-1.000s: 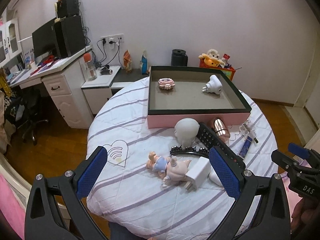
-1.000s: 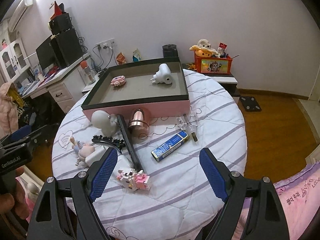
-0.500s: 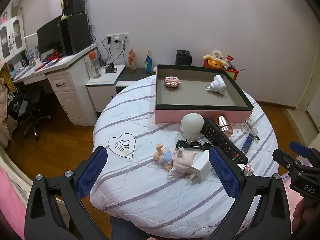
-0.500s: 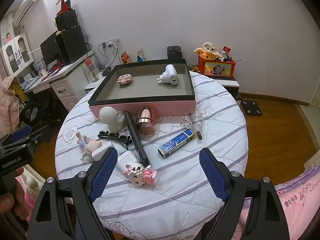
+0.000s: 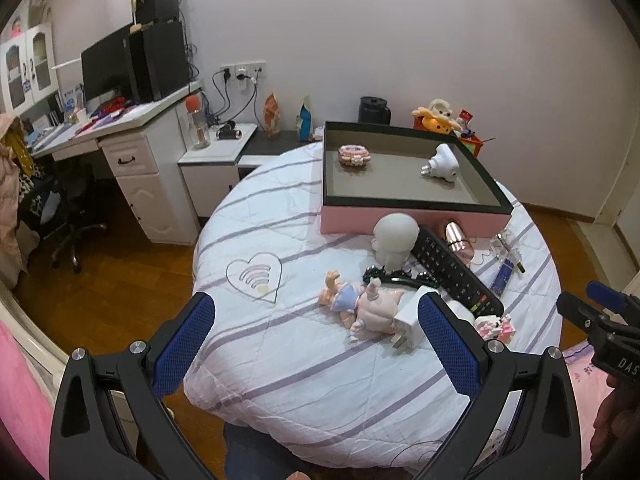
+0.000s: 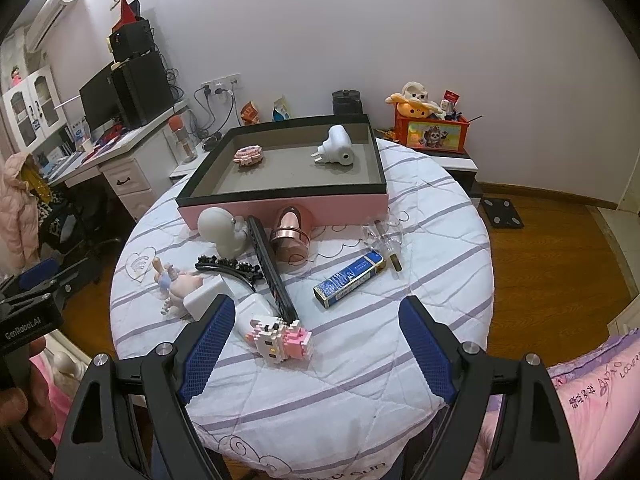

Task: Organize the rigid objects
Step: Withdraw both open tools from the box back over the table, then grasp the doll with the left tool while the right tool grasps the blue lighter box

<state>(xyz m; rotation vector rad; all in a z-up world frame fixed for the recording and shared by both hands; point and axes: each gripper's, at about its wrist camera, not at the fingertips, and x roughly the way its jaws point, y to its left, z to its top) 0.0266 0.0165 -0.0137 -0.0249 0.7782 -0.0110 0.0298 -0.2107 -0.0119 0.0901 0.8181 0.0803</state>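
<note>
Two objects lie in the pink tray (image 6: 280, 210), ten more on the worktop (image 6: 420, 240); both tongs (image 5: 316, 332) (image 6: 316, 344) gape empty.

"GenRobot.AI" is printed in white on the black body of the left gripper (image 6: 30, 316), seen from the right wrist view. "DAS" shows on the black body of the right gripper (image 5: 612, 354) at the frame edge, the rest cut off. Pink bedding (image 6: 592, 392) carries embroidered writing, too distorted to read; print on the blue box (image 6: 350, 280) is also illegible.
</note>
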